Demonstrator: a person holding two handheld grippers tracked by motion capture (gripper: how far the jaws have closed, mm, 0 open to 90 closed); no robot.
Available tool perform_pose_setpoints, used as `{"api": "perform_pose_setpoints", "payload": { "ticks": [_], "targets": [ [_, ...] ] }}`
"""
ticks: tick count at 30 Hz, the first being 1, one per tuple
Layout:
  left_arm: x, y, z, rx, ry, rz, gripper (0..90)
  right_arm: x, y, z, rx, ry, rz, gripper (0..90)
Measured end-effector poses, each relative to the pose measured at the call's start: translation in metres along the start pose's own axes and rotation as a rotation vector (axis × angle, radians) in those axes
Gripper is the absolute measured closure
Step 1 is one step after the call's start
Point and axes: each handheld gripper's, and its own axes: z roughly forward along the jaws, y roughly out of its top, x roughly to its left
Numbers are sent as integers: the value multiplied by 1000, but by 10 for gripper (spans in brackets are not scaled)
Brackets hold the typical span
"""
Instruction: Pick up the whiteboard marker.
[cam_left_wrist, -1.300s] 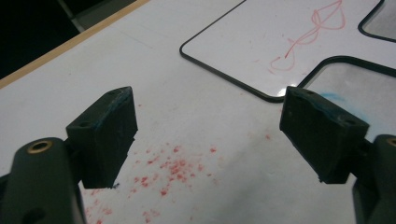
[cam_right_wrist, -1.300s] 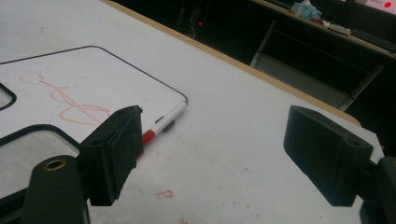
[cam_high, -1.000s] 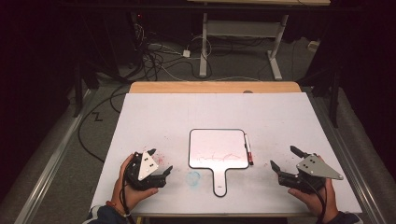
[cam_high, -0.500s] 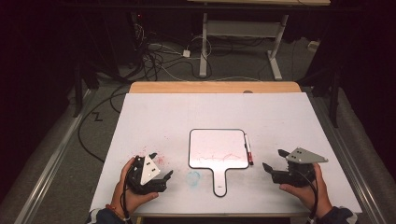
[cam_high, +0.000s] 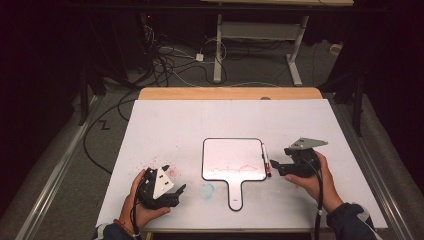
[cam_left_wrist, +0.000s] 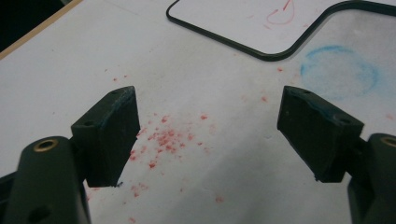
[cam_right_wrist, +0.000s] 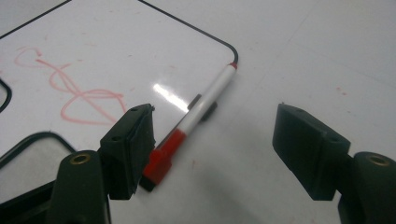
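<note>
Left gripper (cam_high: 170, 187) first: we see it parked at the near-left of the white table (cam_high: 170, 130), in the same place as a second ago, jaws spread wide with nothing between them. In the left gripper view its pads (cam_left_wrist: 112, 135) hover over a scatter of red specks (cam_left_wrist: 163, 140), with a blue smudge (cam_left_wrist: 338, 72) off to one side near the whiteboard's neck. Moving right, the handled whiteboard (cam_high: 233, 159) lies flat mid-table, red scribble (cam_right_wrist: 79, 93) on it, position unchanged from the earlier frames. Marker (cam_high: 266, 161) lies along the whiteboard's right edge, touching or just beside it, we cannot tell which; it hasn't moved. In the right gripper view the marker (cam_right_wrist: 196, 116) lies flat, red cap towards the camera, far end at the board's corner. Right gripper (cam_high: 276, 166) is where the change is: a second ago it sat well out to the right of the board, and now we see it slid in leftward, tips just beside the marker. Its jaws have just been closing a bit but remain wide, not gripping anything. In its own view the capped end of the marker lies right beside one pad (cam_right_wrist: 130, 144); the other pad stands well clear, and we cannot tell whether the near one touches the cap.
</note>
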Motion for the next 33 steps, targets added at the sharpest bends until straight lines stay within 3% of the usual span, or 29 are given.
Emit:
{"api": "perform_pose_setpoints", "payload": {
  "ticks": [5,7,13,16,19,23,31,33],
  "targets": [
    [-1,0,2,13,-7,7,197,-13,16,26,52,42,67,389],
    [-1,0,3,16,-11,10,197,-18,21,37,86,83,105,423],
    [-2,2,4,15,-8,12,201,-24,30,69,172,82,138,531],
    [-2,2,5,21,-12,16,201,-25,33,72,160,90,155,631],
    [-2,1,5,27,-14,17,201,-23,33,73,159,141,160,718],
    [-2,1,5,33,-15,17,201,-21,32,70,159,126,149,797],
    [-3,3,8,46,-27,17,201,-19,32,66,139,129,129,812],
    [-2,6,9,40,-41,-8,201,-16,33,62,115,122,109,812]
  ]
}}
